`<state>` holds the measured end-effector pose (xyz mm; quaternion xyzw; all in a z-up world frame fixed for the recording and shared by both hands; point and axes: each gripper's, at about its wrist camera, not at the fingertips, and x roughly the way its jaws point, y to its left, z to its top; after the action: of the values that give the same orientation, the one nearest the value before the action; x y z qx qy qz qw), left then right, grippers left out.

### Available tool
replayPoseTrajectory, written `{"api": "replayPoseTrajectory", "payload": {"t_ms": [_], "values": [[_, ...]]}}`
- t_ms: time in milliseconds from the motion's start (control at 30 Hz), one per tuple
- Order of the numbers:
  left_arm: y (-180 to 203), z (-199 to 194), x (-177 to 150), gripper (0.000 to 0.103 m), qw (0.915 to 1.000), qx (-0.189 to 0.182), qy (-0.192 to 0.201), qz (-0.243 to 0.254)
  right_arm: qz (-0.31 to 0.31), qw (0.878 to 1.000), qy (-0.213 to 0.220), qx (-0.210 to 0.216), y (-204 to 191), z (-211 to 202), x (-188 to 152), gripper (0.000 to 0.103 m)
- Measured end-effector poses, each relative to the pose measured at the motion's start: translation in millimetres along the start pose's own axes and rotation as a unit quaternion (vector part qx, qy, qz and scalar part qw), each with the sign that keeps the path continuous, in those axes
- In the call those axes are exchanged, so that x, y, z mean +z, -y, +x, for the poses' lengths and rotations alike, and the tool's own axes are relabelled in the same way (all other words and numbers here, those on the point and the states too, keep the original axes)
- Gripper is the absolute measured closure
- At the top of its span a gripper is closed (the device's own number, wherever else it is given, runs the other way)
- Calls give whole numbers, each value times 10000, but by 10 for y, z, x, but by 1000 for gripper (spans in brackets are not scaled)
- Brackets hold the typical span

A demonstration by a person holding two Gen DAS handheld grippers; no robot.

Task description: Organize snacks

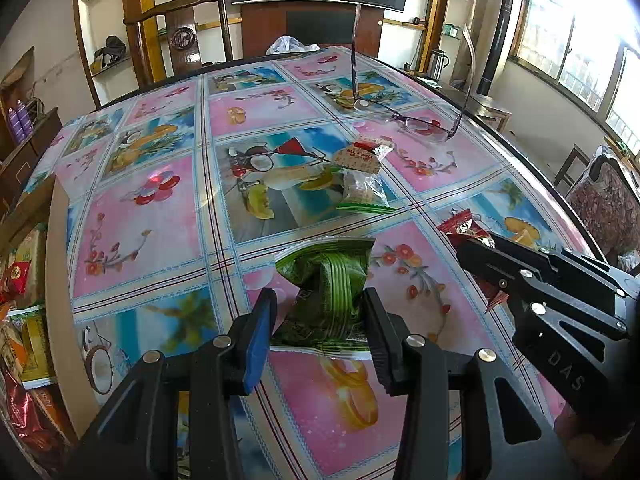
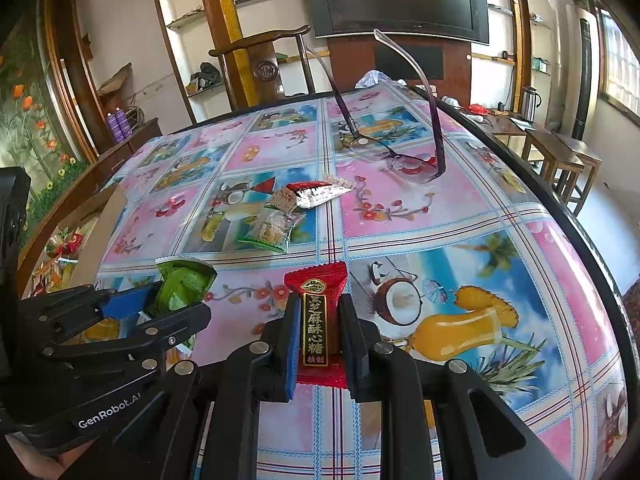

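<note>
both grippers hold snacks

the left gripper (image 1: pixel 320 320) pinches a green snack packet (image 1: pixel 326 280); the right gripper (image 2: pixel 320 336) clamps a red sesame candy (image 2: pixel 316 316). both are over the tablecloth (image 2: pixel 400 208); two more wrapped snacks (image 2: pixel 288 212) lie beyond, near upturned glasses (image 2: pixel 400 160).

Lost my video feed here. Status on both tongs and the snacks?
Left tongs shut on green packet. Right tongs shut on red candy. Two snacks left mid-table, glasses beyond. Nothing blocking.

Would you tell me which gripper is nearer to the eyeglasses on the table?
Right, slightly. The right gripper, holding the red candy, sits below the eyeglasses; the left gripper is further left.
</note>
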<state>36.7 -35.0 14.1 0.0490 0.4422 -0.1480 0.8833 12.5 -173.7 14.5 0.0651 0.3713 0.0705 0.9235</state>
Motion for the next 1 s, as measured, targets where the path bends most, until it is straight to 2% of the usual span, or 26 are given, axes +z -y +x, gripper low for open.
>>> {"api": "replayPoseTrajectory", "payload": {"t_ms": [400,533,767,1000], "values": [[1,-32,18,61,10000,-75,19,-8,74,9994,257,-219,31,-134,6,84],[-6,-90,36,61,9998,-166,80,-47,357,9985,377,-164,124,-292,-36,84],[25,-96,29,61,9998,-178,77,-32,618,9978,197,-109,226,-307,-160,84],[-5,-35,17,61,9999,-153,-9,-64,526,9983,-92,-239,186,-177,-172,84]]}}
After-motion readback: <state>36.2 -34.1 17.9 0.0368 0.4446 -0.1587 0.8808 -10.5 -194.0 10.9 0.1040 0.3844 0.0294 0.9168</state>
